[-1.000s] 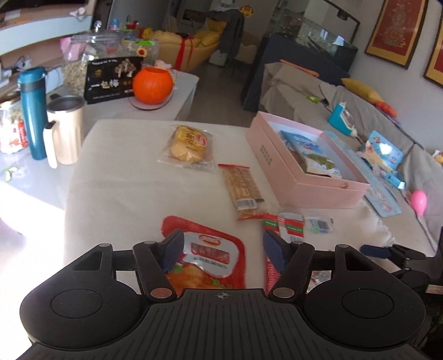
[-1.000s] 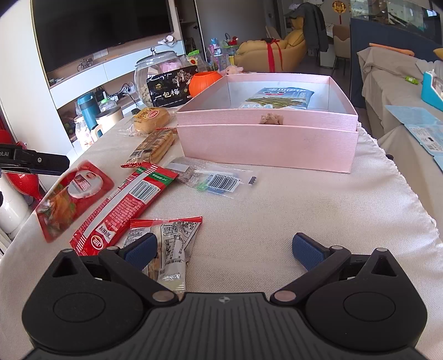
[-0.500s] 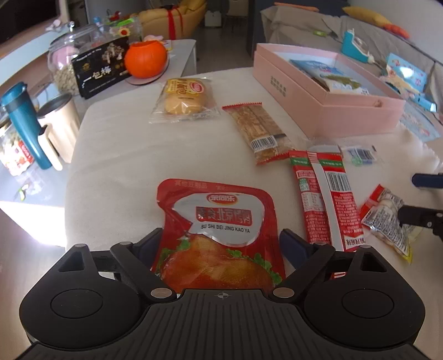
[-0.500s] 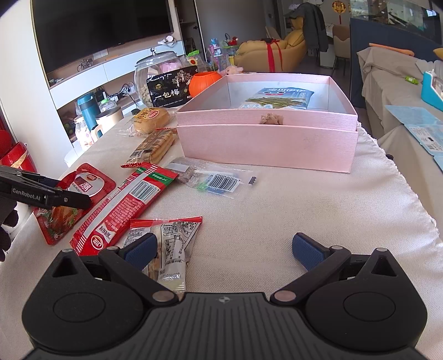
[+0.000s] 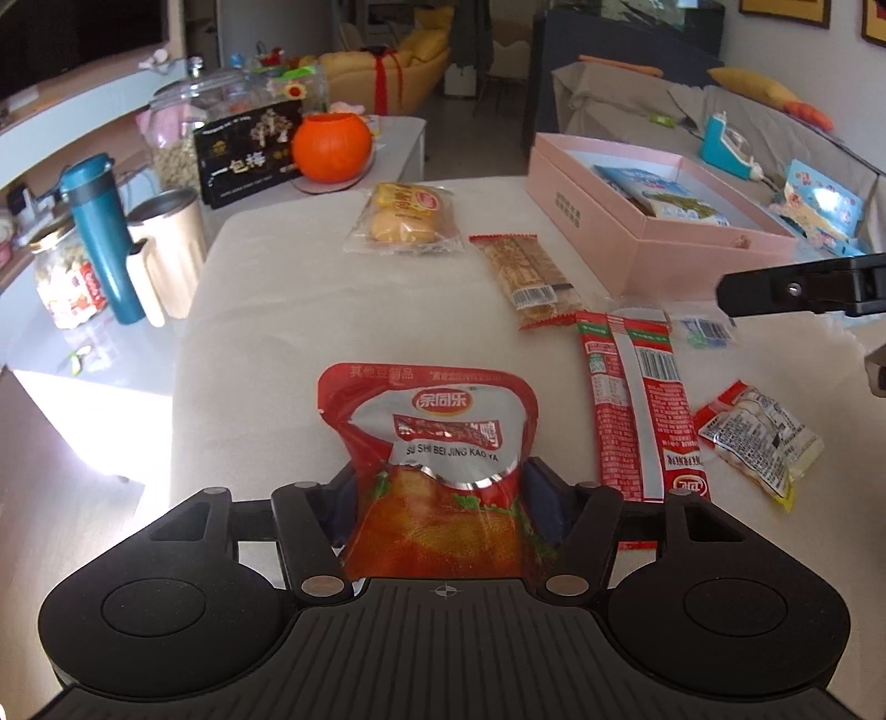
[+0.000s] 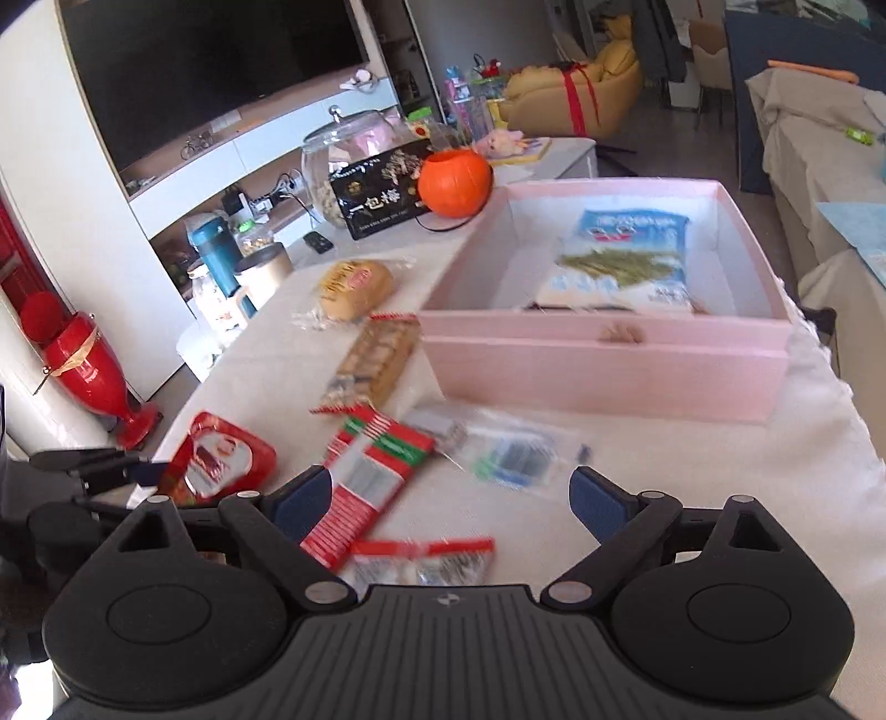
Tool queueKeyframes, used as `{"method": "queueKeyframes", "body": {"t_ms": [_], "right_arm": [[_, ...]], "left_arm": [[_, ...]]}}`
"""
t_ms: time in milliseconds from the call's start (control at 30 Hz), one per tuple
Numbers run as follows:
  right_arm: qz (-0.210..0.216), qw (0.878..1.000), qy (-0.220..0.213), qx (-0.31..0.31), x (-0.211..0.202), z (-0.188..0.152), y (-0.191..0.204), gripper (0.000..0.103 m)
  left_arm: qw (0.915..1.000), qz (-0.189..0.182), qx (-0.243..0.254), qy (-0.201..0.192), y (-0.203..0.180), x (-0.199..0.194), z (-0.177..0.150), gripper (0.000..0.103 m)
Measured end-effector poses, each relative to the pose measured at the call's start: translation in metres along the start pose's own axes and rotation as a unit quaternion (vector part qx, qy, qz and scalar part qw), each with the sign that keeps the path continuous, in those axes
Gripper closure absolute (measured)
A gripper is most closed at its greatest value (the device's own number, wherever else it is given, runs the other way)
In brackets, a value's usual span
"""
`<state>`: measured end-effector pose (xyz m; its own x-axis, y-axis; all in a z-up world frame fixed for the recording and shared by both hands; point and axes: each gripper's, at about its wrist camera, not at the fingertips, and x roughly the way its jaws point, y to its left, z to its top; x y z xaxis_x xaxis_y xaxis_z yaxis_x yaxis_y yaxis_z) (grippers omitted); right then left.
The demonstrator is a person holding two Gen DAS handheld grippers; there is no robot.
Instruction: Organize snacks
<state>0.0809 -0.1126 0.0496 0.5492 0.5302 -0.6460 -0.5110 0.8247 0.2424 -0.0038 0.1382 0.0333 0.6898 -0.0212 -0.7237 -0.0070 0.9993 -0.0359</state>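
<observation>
Left fingers (image 5: 540,487) pinched on red pouch (image 5: 437,443)

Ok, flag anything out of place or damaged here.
Nothing spilled or torn. The red pouch buckles between the left gripper pads, which have just been closing on it; other snacks lie flat.

Home living room. Large dark TV (image 6: 221,72) on wall above white media shelving (image 6: 266,160). Yellow armchair (image 6: 576,94) tied with red ribbon at far end; sofa (image 5: 720,116) draped in beige cover, yellow cushion (image 5: 753,86) on it. Framed pictures (image 5: 786,11) on wall. Low table (image 5: 310,310) under cream cloth; beside it white side table (image 5: 398,144) crowded with glass jar (image 6: 343,160), orange pumpkin bowl (image 5: 331,147), teal flask (image 5: 102,238), cream mug (image 5: 169,252). Red vase (image 6: 88,376) on floor.
</observation>
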Motion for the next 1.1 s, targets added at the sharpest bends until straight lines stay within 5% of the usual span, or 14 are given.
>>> {"method": "queueKeyframes", "body": {"t_ms": [67, 167, 267, 400, 500, 567, 600, 700, 800, 933, 1100], "right_arm": [[0.0, 0.999, -0.006, -0.042, 0.011, 0.015, 0.026, 0.01], [0.022, 0.996, -0.002, -0.083, 0.039, 0.046, 0.063, 0.01], [0.015, 0.998, 0.016, -0.052, 0.085, 0.086, 0.086, 0.01], [-0.062, 0.997, 0.021, -0.037, 0.166, 0.128, 0.104, 0.01], [-0.109, 0.99, 0.077, -0.052, 0.223, 0.132, 0.105, 0.01], [-0.097, 0.988, 0.107, -0.047, 0.24, 0.126, 0.101, 0.012], [-0.08, 0.99, 0.11, -0.037, 0.238, 0.124, 0.1, 0.019], [-0.031, 0.991, 0.124, -0.045, 0.209, 0.12, 0.105, 0.062], [0.008, 0.99, 0.112, -0.08, 0.16, 0.113, 0.109, 0.079], [0.047, 0.99, 0.101, -0.084, 0.09, 0.092, 0.094, 0.087], [0.036, 0.992, 0.1, -0.07, 0.042, 0.059, 0.062, 0.094]], "left_arm": [[0.9995, 0.005, -0.03, -0.014, 0.014, -0.012, 0.0, 0.063], [0.997, 0.014, -0.067, -0.035, 0.031, -0.028, 0.001, 0.07], [0.9957, 0.013, -0.08, -0.044, 0.038, -0.032, 0.001, 0.071], [0.9959, 0.016, -0.078, -0.043, 0.038, -0.028, -0.002, 0.071], [0.9964, 0.019, -0.073, -0.04, 0.038, -0.026, 0.0, 0.069], [0.9967, 0.02, -0.072, -0.031, 0.039, -0.021, 0.0, 0.065], [0.9966, 0.02, -0.075, -0.028, 0.04, -0.018, -0.001, 0.063], [0.9958, 0.013, -0.091, -0.01, 0.045, -0.007, -0.003, 0.05], [0.9948, 0.004, -0.102, -0.01, 0.049, -0.002, -0.003, 0.048], [0.993, -0.018, -0.117, -0.007, 0.049, 0.003, -0.001, 0.048], [0.9917, -0.08, -0.1, -0.008, 0.027, 0.0, 0.001, 0.048]]}}
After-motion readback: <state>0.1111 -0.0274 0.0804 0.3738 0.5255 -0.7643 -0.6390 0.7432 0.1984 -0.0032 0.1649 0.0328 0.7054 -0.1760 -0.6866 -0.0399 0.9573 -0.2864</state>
